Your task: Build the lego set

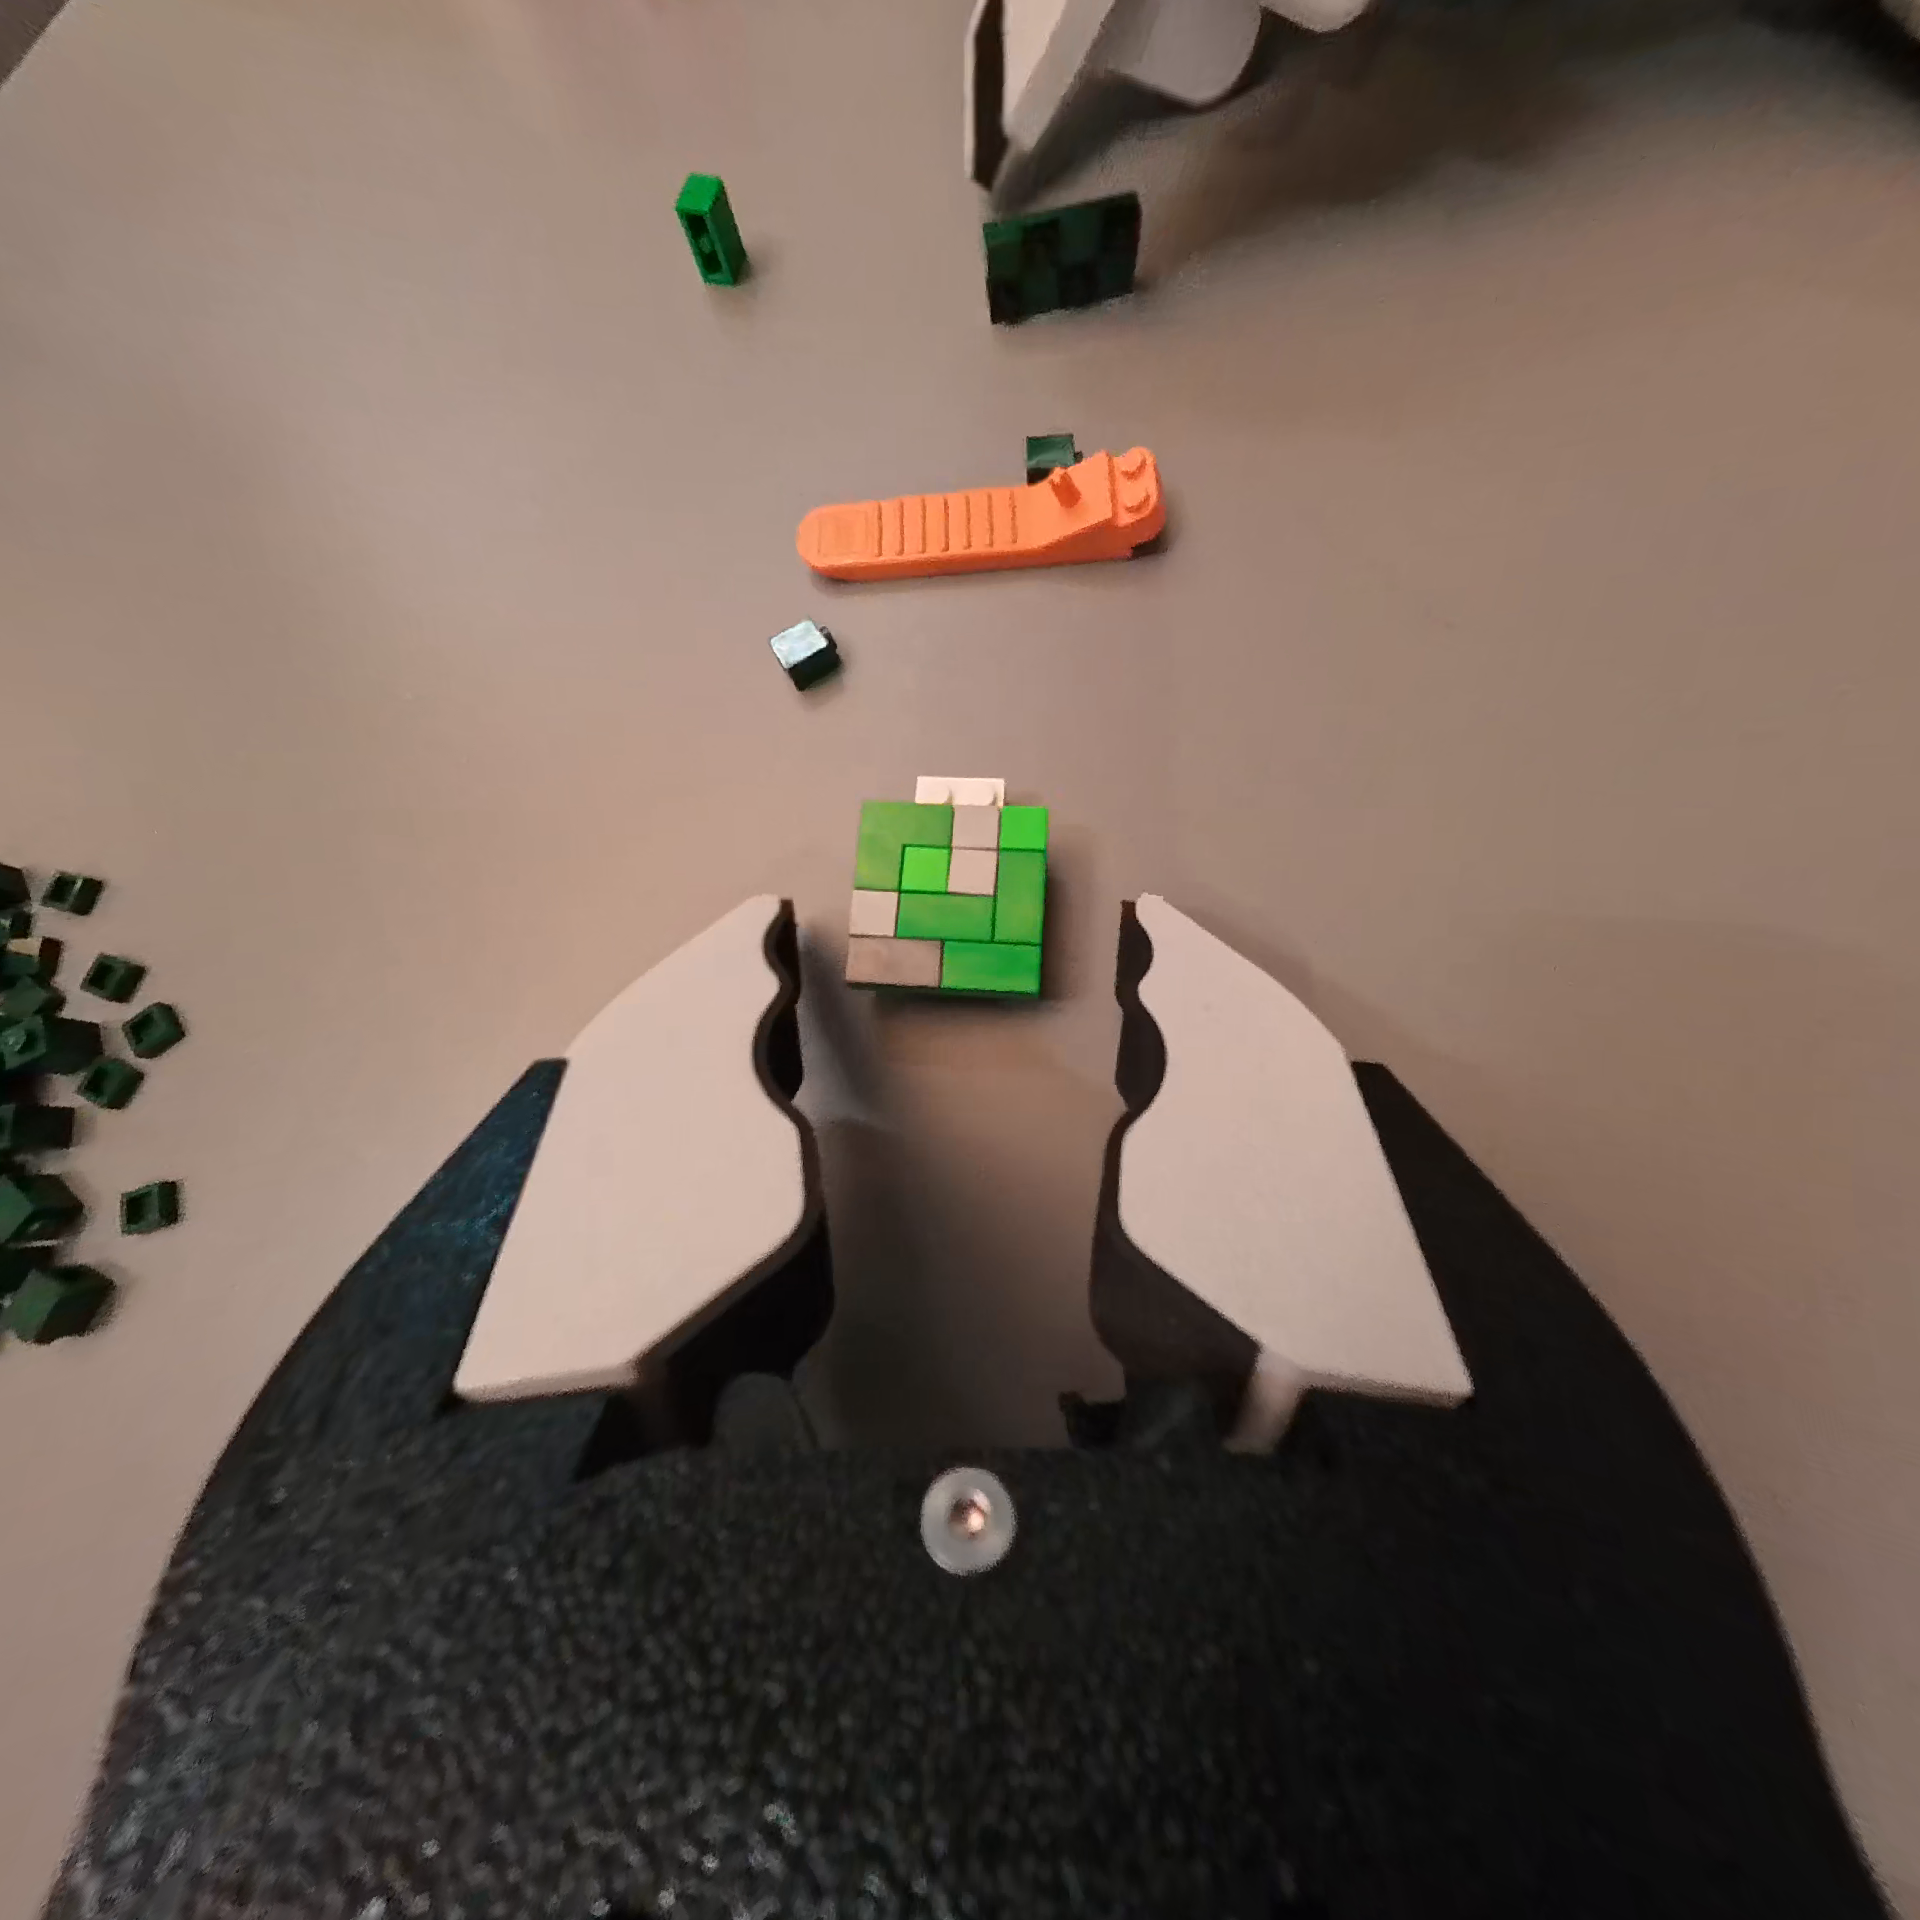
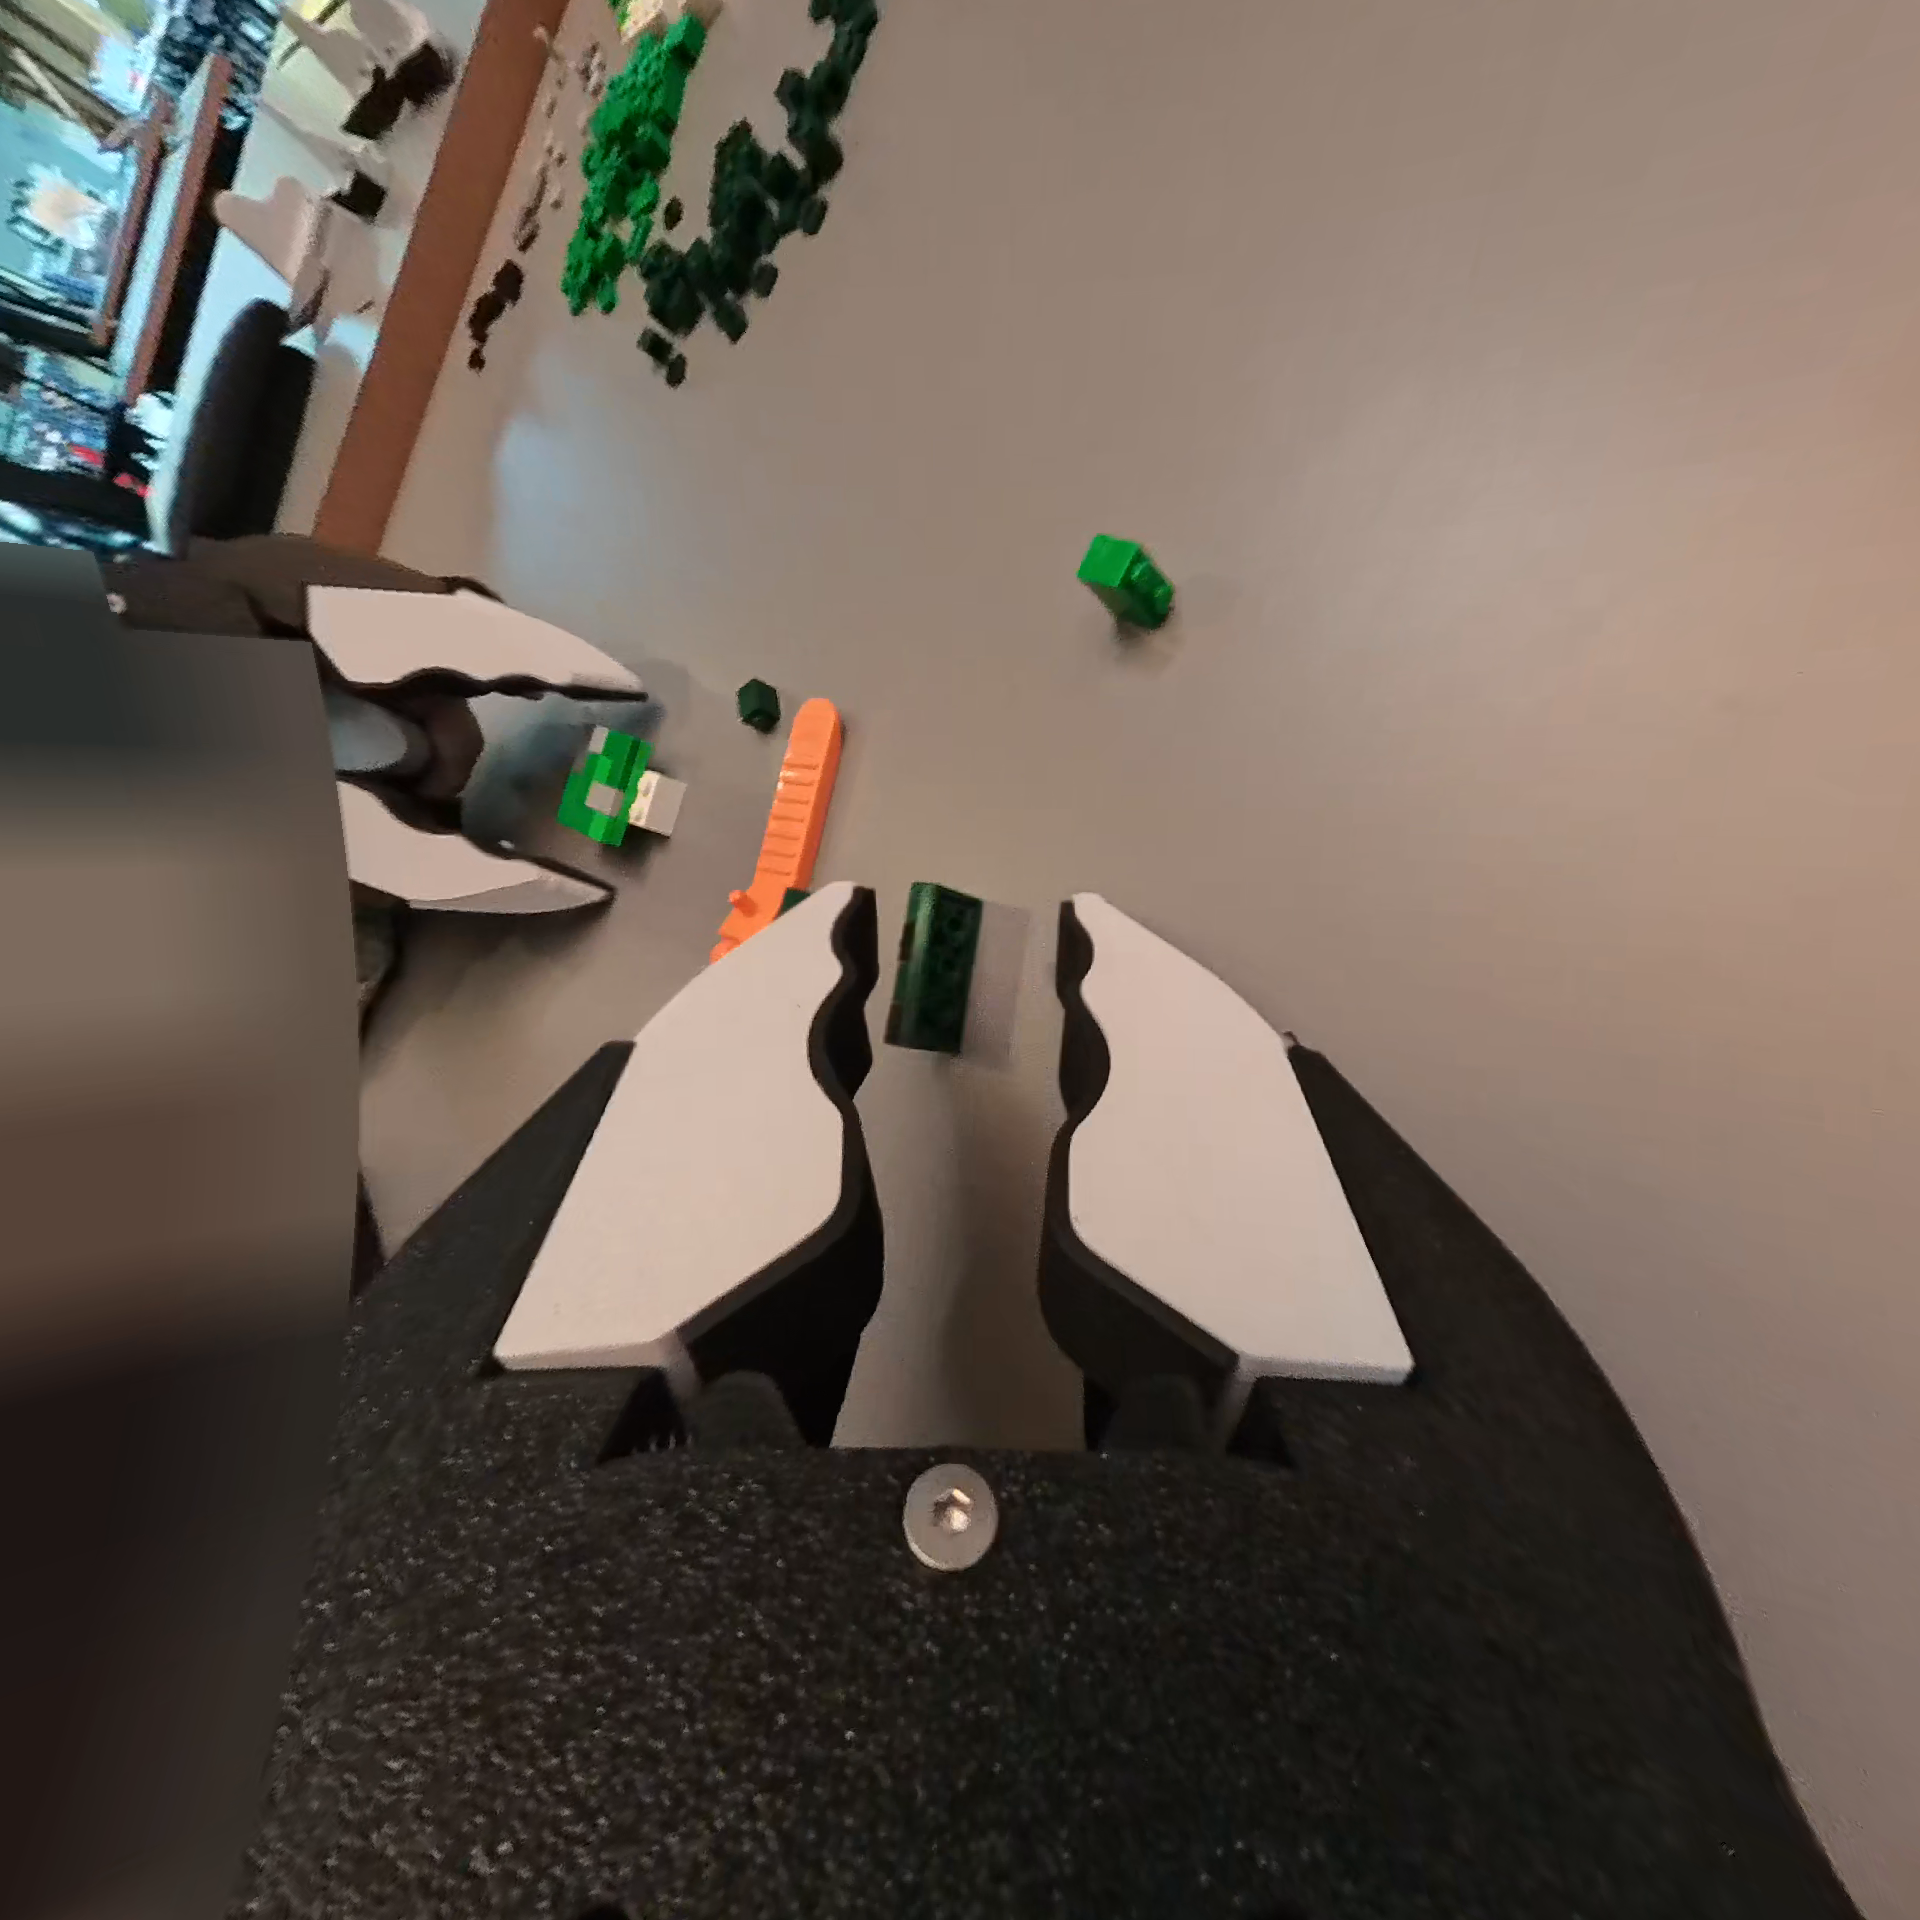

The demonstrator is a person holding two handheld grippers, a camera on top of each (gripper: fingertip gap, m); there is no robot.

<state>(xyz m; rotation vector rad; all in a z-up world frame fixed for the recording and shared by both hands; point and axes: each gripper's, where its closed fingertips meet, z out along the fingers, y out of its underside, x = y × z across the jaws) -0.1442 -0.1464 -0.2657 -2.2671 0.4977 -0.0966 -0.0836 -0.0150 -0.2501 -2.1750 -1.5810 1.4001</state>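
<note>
A small built block with a bright green and grey tiled top sits on the table just ahead of my open left gripper, between its fingertips and apart from them. It also shows in the right wrist view, in front of the left gripper. My right gripper is open around a dark green plate that stands on edge between its fingertips; contact is not clear. That plate shows in the left wrist view below the right gripper's fingers.
An orange brick separator lies mid-table, with small dark green pieces near it. A bright green brick stands far left. Piles of dark green pieces and green pieces lie aside. A brown table edge runs far left.
</note>
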